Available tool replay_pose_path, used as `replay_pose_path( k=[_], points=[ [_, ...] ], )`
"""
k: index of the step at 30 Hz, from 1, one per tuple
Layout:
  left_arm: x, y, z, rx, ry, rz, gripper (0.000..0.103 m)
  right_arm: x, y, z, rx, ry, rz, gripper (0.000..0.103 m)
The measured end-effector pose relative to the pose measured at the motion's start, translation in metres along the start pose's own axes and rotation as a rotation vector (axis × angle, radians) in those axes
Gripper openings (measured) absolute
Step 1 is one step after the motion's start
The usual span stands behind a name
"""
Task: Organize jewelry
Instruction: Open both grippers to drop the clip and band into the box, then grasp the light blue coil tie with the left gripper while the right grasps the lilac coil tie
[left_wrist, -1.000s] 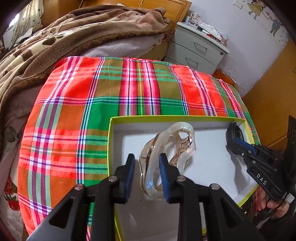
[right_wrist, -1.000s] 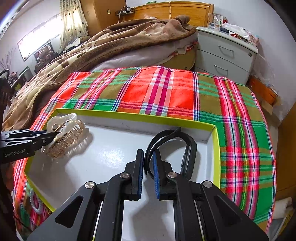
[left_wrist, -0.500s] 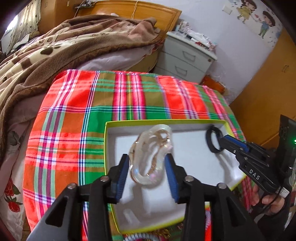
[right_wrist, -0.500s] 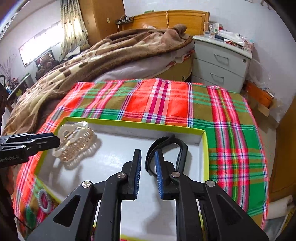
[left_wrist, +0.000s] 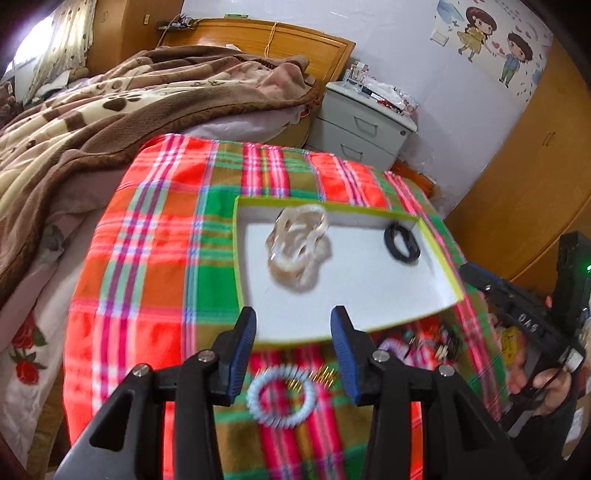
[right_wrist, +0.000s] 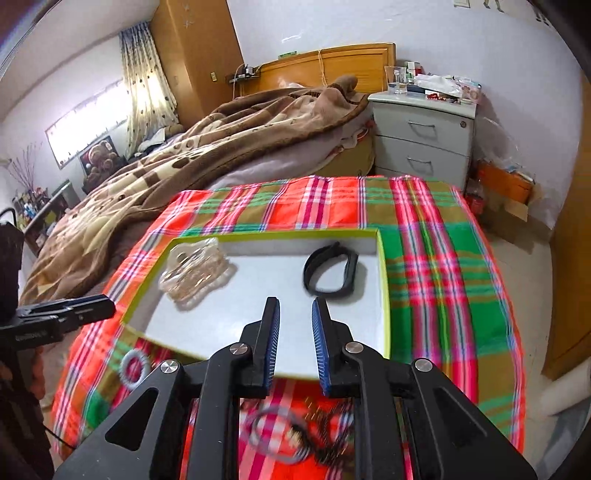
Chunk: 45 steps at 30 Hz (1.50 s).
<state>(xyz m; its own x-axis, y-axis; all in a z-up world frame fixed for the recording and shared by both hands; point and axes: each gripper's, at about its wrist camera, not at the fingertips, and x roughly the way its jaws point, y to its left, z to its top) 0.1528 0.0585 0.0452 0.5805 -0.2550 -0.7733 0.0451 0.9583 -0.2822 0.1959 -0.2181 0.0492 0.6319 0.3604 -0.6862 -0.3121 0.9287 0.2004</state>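
Note:
A clear amber hair claw (left_wrist: 298, 246) lies in the white box with a yellow-green rim (left_wrist: 236, 258), at its far left. A black band (left_wrist: 402, 244) lies at the box's far right. Both show in the right wrist view too, the claw (right_wrist: 194, 271) and the band (right_wrist: 330, 271) inside the box (right_wrist: 384, 295). My left gripper (left_wrist: 294, 345) is open and empty, pulled back over the box's near edge. My right gripper (right_wrist: 295, 343) is open and empty, also at the near edge. A pale blue coil hair tie (left_wrist: 281, 400) lies on the plaid cloth under my left gripper.
The plaid cloth (right_wrist: 436, 258) covers a small round table. More loose jewelry (right_wrist: 303, 432) lies blurred in front of the box. A bed with a brown blanket (right_wrist: 184, 158) stands behind, a grey nightstand (right_wrist: 424, 136) at the back right.
Both grippers opened, let go of the claw and the black band inside the box, and drew back toward me. The loose jewelry in front of the box came into view.

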Motion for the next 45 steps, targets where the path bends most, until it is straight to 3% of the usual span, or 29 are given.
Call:
replay_pose_path(
  k=[10,21,22,25,28,34,39,43,45],
  points=[
    [-0.006,0.018,-0.041,-0.058,0.039,-0.018,0.044,-0.006,0.016,-0.032,0.017,0.019,0.036,0.019],
    [0.012,0.022,-0.057,-0.027,0.087,0.047,0.044,0.001,0.036,-0.058,-0.017,0.064,0.037,0.020],
    [0.015,0.022,-0.058,-0.024,0.096,0.067,0.044,0.002,0.037,-0.059,-0.013,0.064,0.035,0.022],
    [0.020,0.021,-0.061,-0.005,0.101,0.104,0.044,0.001,0.040,-0.062,-0.008,0.064,0.046,0.052],
    [0.022,0.020,-0.062,0.006,0.099,0.090,0.044,0.000,0.040,-0.064,-0.008,0.059,0.040,0.052],
    [0.026,0.011,-0.062,0.067,0.085,0.153,0.043,0.001,0.045,-0.067,-0.012,0.073,0.018,0.052],
    [0.027,0.006,-0.065,0.117,0.073,0.218,0.024,0.007,0.052,-0.072,-0.032,0.102,-0.009,0.052],
    [0.024,0.014,-0.064,0.084,0.066,0.206,0.011,0.012,0.054,-0.073,-0.019,0.116,-0.007,0.052],
    [0.023,0.017,-0.065,0.070,0.062,0.198,0.011,0.013,0.056,-0.074,-0.019,0.116,-0.007,0.052]
  ],
)
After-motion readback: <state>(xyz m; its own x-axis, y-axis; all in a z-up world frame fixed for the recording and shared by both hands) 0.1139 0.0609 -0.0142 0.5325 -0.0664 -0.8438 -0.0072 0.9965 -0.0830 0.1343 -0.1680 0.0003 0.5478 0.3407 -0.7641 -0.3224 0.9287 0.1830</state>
